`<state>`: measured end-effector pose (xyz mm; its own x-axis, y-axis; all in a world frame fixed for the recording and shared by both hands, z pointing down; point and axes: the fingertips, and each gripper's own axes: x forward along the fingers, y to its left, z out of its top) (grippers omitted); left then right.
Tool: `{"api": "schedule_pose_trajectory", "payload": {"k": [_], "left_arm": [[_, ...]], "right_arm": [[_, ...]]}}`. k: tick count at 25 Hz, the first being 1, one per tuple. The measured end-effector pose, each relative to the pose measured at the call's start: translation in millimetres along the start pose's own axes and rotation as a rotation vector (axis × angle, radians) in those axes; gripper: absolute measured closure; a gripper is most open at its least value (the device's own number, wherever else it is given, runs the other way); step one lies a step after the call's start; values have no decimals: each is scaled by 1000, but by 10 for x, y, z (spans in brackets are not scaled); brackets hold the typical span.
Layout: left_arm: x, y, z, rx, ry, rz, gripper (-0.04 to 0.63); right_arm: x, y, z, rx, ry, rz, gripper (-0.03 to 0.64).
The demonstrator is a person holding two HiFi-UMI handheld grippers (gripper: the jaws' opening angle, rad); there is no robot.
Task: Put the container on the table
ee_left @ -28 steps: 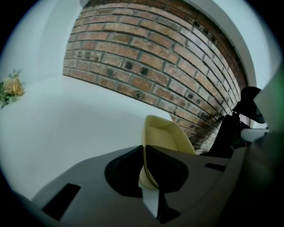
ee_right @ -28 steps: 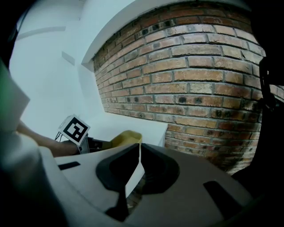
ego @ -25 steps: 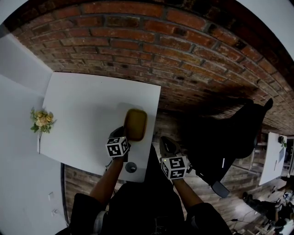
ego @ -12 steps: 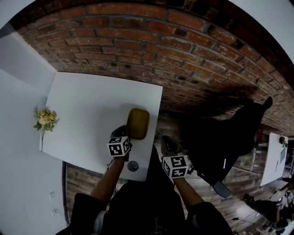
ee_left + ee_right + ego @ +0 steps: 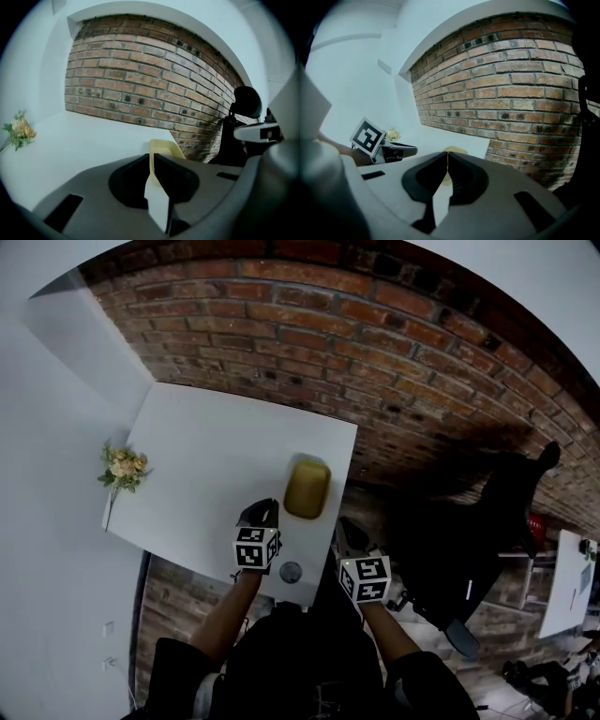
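Forearms of the person come in from the bottom of the head view, each one ending in a claw with a marker cube. The left claw (image 5: pixel 263 514) is over the near edge of the white worktop (image 5: pixel 202 460). In its own view the left claw (image 5: pixel 152 156) has its jaws drawn almost together, with only a thin slit between them and nothing gripped. The right claw (image 5: pixel 348 532) is beside the near right corner of the worktop, not over it. In its own view the right claw (image 5: pixel 447 153) has its jaws meeting at the tips, and it holds nothing.

Between the two cubes, a small round dark thing (image 5: pixel 291 571) lies on the near edge of the worktop; what it is cannot be told.

Just beyond the left claw, the yellow container (image 5: pixel 307 488) stands on the worktop near its right edge, apart from both claws. It shows through the slit of the left claw as a pale yellow container (image 5: pixel 167 148), and just above the right jaw tips (image 5: pixel 454 150).

Farther to the left, a small bunch of flowers (image 5: pixel 122 468) lies at the worktop's left edge, well apart from the container.

Behind the worktop rises a brick wall (image 5: pixel 375 352), and to the right stands a black chair (image 5: pixel 487 521).
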<state>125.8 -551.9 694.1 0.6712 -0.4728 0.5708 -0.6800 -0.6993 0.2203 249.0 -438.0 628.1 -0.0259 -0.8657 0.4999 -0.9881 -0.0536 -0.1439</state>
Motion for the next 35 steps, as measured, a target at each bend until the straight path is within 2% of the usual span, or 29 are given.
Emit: {"api": "schedule_pose_trajectory", "payload": {"k": [6,9,14,20,35], "left_arm": [[-487,-118,81,159,-43,-7,565],[-726,-171,165,195,-85,-6,566],[-1044,-231,227,207,-137,-9,566],[-1275,-209,191,206,-158,1,566],[-1297,-217,190,186,-158,-4,566]], "right_arm": [[-120,337,103,-22,-48,27,592],[-198,456,164,-23,-74,31,592],[-349,609,199,-36,-101,34,592],[-458,806,142,-57,-104,50,592],[-486,820,200,-80,-108,50,592]]}}
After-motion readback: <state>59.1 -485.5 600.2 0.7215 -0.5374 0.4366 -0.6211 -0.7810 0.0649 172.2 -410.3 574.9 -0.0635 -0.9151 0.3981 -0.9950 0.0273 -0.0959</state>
